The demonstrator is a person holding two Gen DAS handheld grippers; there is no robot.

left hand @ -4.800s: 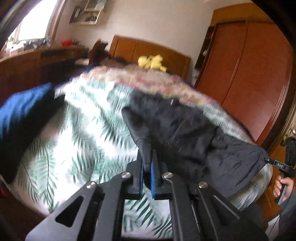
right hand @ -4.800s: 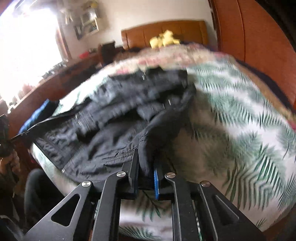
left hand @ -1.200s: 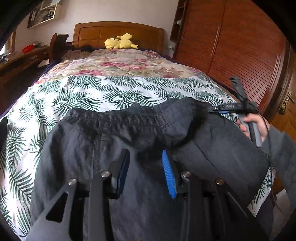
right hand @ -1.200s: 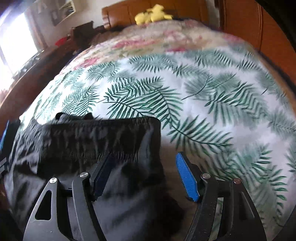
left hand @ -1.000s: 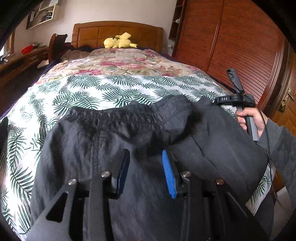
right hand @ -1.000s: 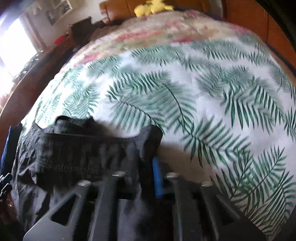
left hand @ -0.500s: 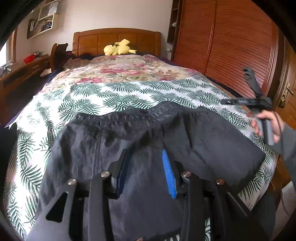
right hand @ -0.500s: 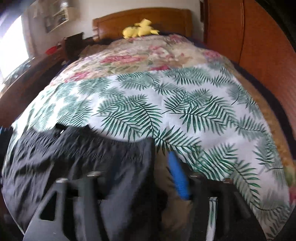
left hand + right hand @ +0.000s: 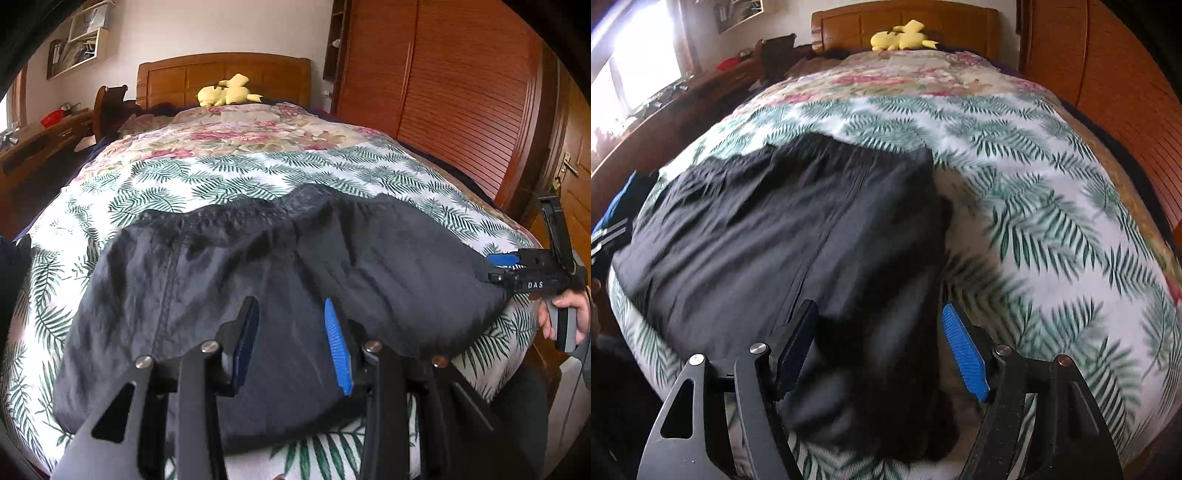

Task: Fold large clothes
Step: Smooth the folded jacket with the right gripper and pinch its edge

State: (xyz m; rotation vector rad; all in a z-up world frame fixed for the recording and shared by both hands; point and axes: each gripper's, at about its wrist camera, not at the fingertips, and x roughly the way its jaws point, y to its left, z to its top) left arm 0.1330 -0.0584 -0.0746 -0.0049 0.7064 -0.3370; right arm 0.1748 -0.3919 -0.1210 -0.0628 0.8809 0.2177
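A large black garment (image 9: 258, 280) lies spread flat across the foot of the bed, its gathered waistband toward the headboard; it also shows in the right wrist view (image 9: 798, 229). My left gripper (image 9: 291, 339) is open, its jaws above the garment's near middle, holding nothing. My right gripper (image 9: 879, 347) is open and wide, its jaws straddling the garment's near right corner without gripping it. In the left wrist view the right gripper (image 9: 506, 266) sits at the garment's right edge.
The bed has a fern-print sheet (image 9: 1052, 206) and a floral quilt (image 9: 240, 133) farther back. A yellow plush toy (image 9: 227, 94) lies at the wooden headboard. A wooden wardrobe (image 9: 461, 92) stands right. A blue and black garment (image 9: 613, 221) lies at the left.
Both grippers have let go of the garment and pulled back toward the foot of the bed. The right gripper has opened wide and moved lower along the garment's right edge.
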